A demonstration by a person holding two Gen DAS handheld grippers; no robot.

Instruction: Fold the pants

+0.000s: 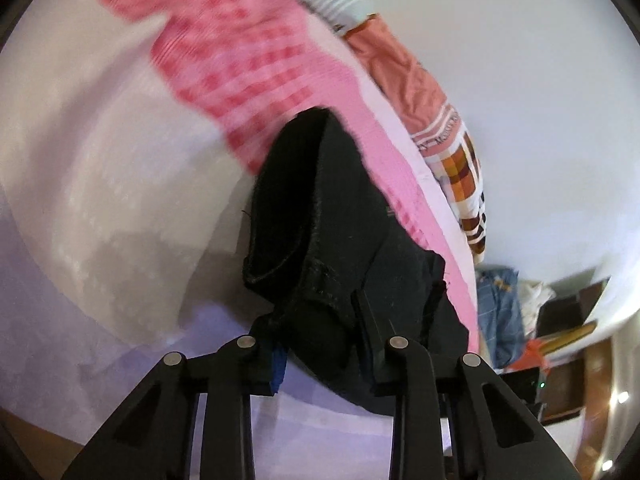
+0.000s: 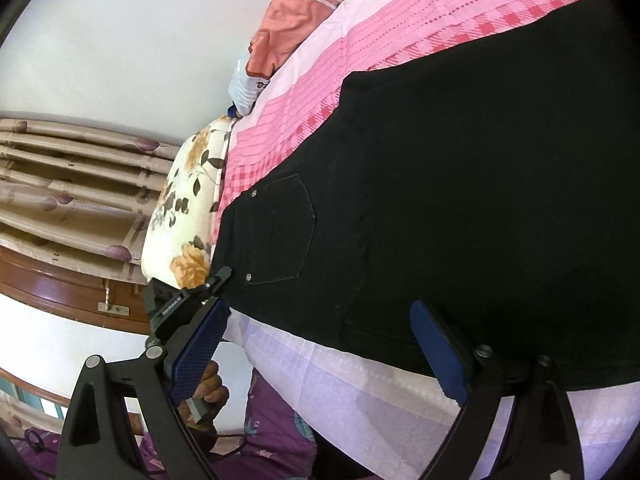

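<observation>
Left hand-held gripper [image 1: 320, 344] clamping pants [image 1: 340, 248]

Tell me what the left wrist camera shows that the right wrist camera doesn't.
Only the left wrist view shows the left gripper shut on a bunched end of the black pants, plus folded blue jeans in the background. Only the right wrist view shows the right gripper open, the pants' back pocket, a floral pillow and curtains. Both show the black pants, the pink bedsheet and the orange cloth.

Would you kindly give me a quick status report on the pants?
Left tool shut on black pants, bunched. Right tool open at their edge. Pants spread on pink bedsheet. Nothing in the way.
</observation>
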